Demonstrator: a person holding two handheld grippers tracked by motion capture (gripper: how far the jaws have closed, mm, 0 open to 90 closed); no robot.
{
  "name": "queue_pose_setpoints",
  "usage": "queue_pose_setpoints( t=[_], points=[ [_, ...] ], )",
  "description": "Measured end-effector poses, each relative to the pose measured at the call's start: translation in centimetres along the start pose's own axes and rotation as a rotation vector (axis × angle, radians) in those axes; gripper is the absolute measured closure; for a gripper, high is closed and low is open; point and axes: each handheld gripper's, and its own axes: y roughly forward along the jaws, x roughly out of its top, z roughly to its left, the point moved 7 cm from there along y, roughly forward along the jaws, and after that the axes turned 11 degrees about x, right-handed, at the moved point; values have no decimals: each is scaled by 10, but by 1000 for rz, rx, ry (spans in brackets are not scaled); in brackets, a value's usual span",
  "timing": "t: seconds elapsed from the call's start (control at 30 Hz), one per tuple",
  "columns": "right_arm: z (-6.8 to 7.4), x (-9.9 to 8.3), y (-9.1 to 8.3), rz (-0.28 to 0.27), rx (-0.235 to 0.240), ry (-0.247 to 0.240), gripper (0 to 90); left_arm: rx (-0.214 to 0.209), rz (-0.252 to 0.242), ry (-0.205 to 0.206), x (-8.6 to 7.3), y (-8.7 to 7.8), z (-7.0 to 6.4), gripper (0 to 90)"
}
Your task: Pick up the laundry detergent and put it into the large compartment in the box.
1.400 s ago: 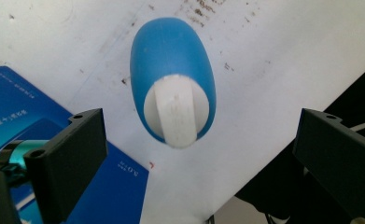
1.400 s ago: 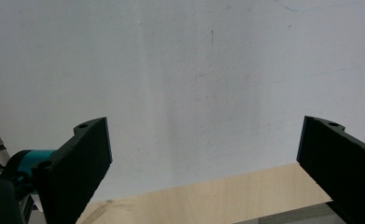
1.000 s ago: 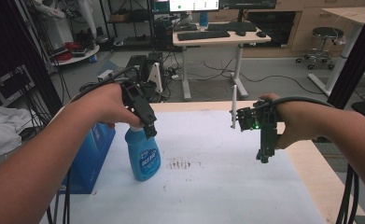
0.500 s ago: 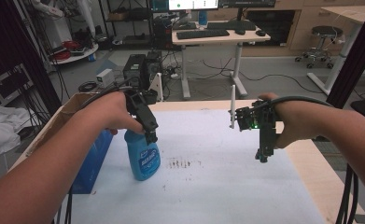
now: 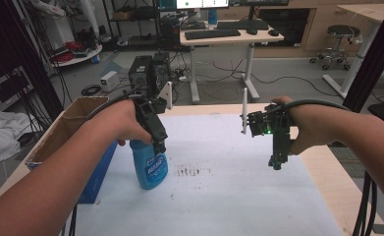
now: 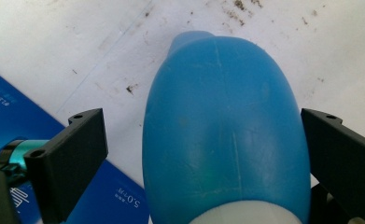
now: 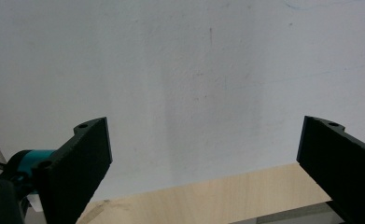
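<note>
A blue plastic bottle [image 5: 150, 169] stands upright on the white sheet [image 5: 238, 196] at the left. My left gripper [image 5: 158, 146] comes down over its top from above. In the left gripper view the bottle [image 6: 222, 130] sits between the two jaws of the left gripper [image 6: 203, 123], with a gap on each side, so the gripper is open around it. My right gripper [image 5: 275, 164] hangs over the right part of the sheet, pointing down. In the right gripper view the right gripper [image 7: 203, 135] is open with only the sheet and the wooden table edge [image 7: 208, 200] beyond its jaws.
An open cardboard box [image 5: 76, 120] stands at the table's left edge, with a flat blue pack [image 5: 98, 172] lying just left of the bottle. Dark smudges [image 5: 189, 172] mark the sheet's middle. Bare wood [image 5: 327, 167] runs along the right side.
The left hand has shifted slightly over the bottle. The bottle stays in place and the right gripper has hardly moved.
</note>
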Motion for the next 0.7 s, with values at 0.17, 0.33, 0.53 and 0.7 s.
queue_pose_setpoints(
  t=[0.17,0.33,0.53,0.7],
  points=[
    [0,0,1,6,-1,2,21,2,-1,13,0,-1,0,91],
    [-1,1,1,12,-1,-4,22,8,-7,10,0,-2,0,91],
    [-1,3,2,14,0,-4,22,17,-6,12,0,-2,2,143],
    [-1,3,2,9,-1,1,22,18,-3,15,0,-1,1,168]
  ],
)
